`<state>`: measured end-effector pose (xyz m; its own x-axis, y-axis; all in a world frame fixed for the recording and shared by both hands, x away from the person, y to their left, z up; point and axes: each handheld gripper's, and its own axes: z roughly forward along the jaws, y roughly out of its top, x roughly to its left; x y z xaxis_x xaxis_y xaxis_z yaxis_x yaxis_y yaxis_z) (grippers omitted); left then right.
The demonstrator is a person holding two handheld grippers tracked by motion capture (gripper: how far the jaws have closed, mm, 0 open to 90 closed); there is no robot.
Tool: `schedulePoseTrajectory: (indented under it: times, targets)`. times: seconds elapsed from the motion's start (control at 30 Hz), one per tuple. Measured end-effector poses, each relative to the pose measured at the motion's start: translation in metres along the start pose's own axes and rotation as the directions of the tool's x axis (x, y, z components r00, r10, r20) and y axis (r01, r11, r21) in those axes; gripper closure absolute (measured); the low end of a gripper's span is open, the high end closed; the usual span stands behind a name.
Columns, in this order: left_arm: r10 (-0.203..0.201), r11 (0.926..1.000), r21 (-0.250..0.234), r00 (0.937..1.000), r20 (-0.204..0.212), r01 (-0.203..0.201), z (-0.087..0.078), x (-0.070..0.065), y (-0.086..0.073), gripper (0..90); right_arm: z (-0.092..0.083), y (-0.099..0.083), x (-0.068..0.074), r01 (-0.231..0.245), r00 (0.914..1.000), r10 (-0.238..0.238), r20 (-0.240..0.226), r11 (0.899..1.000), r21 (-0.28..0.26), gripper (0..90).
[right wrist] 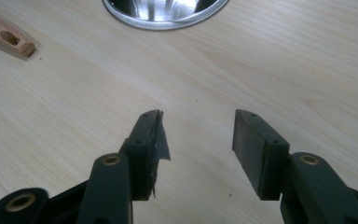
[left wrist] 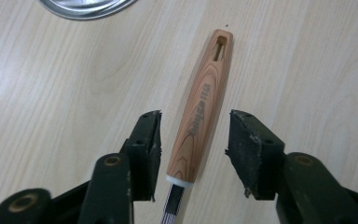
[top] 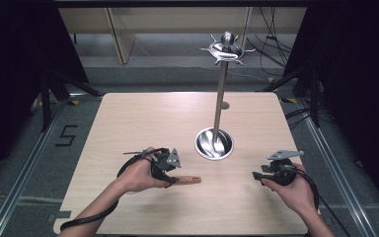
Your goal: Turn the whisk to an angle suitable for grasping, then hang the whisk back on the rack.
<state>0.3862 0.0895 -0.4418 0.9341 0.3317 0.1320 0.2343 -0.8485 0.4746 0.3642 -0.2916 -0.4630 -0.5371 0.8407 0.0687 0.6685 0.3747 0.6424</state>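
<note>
The wooden handle (left wrist: 200,112) is lying between the spread jaws of the left gripper (left wrist: 193,140), ungripped; the right gripper (right wrist: 198,140) is being held open too. Next, probably a lift clear.

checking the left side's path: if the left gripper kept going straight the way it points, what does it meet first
Probably the wooden handle lying between the left gripper's open jaws; past its far end sits the steel stand base.

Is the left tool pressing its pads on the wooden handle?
No, the left tool stands open, with gaps on both sides of the wooden handle.
</note>
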Motion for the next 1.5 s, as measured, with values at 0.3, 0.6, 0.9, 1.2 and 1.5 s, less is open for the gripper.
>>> schedulePoseTrajectory:
  times: [0.3, 0.6, 0.9, 1.2, 1.5]
  targets:
    - [-0.014, 0.9999, 0.007, 0.9999, -0.006, 0.014, -0.003, 0.002, -0.006, 47.2, -0.001, 0.003, 0.003, 0.009, 1.0, -0.009, 0.001, 1.0, 0.023, 52.5]
    - [-0.012, 0.9992, 0.039, 0.9999, 0.005, 0.012, -0.003, 0.004, -0.008, 42.4, 0.002, 0.005, 0.0, 0.019, 0.9998, -0.019, -0.005, 1.0, -0.011, 52.5]
    - [0.072, 0.9907, 0.111, 0.9954, 0.063, -0.079, 0.0, -0.001, -0.007, 43.1, -0.003, 0.005, 0.003, 0.023, 0.9996, -0.023, 0.017, 1.0, -0.002, 52.2]
    - [0.129, 0.9731, 0.181, 0.9879, 0.087, -0.142, 0.004, 0.0, 0.002, 46.3, -0.003, 0.003, 0.0, -0.001, 0.9999, 0.0, 0.013, 1.0, 0.01, 52.1]
    - [0.15, 0.949, 0.265, 0.9836, 0.1, -0.172, 0.013, 0.009, 0.004, 50.1, -0.001, 0.005, 0.002, 0.002, 1.0, -0.002, 0.01, 1.0, 0.001, 51.9]
